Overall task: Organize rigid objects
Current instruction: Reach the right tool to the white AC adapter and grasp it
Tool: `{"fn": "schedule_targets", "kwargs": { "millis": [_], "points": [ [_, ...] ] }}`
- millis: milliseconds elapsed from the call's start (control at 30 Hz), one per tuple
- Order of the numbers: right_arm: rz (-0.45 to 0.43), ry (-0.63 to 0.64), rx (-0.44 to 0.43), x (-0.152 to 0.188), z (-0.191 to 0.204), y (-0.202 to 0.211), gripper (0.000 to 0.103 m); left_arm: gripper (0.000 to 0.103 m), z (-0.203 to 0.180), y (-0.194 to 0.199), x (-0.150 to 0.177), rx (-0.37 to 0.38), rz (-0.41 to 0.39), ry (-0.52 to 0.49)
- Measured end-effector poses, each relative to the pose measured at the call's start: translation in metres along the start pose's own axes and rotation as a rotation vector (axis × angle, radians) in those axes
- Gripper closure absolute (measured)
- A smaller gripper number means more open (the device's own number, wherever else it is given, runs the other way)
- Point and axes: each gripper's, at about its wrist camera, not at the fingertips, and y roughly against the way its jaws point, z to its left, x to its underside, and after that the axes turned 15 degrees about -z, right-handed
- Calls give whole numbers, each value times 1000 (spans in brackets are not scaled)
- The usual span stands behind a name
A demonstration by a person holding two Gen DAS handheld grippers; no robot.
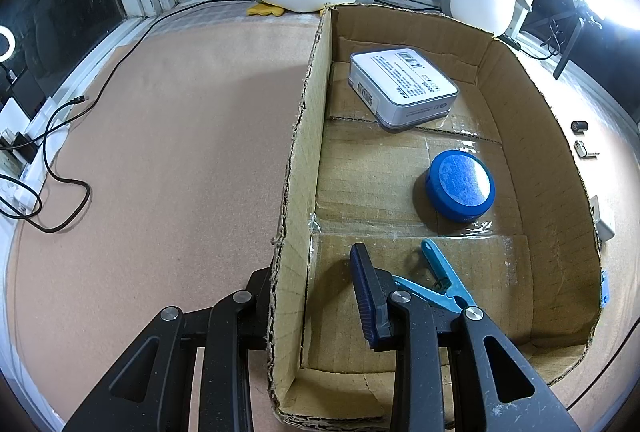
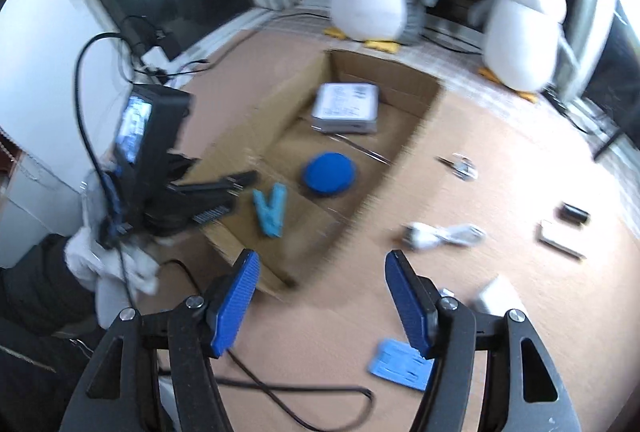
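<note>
In the left wrist view, the box (image 1: 312,136) wall hides one finger of the left gripper (image 1: 316,296); its fingers are spread across this wall. Inside the box lie a case (image 1: 404,88), a blue lid (image 1: 460,190) and a clip (image 1: 440,280). The right wrist view is blurred. The right gripper (image 2: 322,302) is spread wide and holds nothing, above the mat (image 2: 320,352), near a blue card (image 2: 402,364).
</note>
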Motion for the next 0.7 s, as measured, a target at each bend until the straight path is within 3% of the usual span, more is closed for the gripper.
{"fn": "schedule_targets", "kwargs": {
  "millis": [400,700],
  "points": [
    [47,-31,188,30,-85,14,41,71,-1,0,0,-3,0,-3],
    [121,-27,215,42,-115,-3,41,71,-1,0,0,-3,0,-2]
  ]
}}
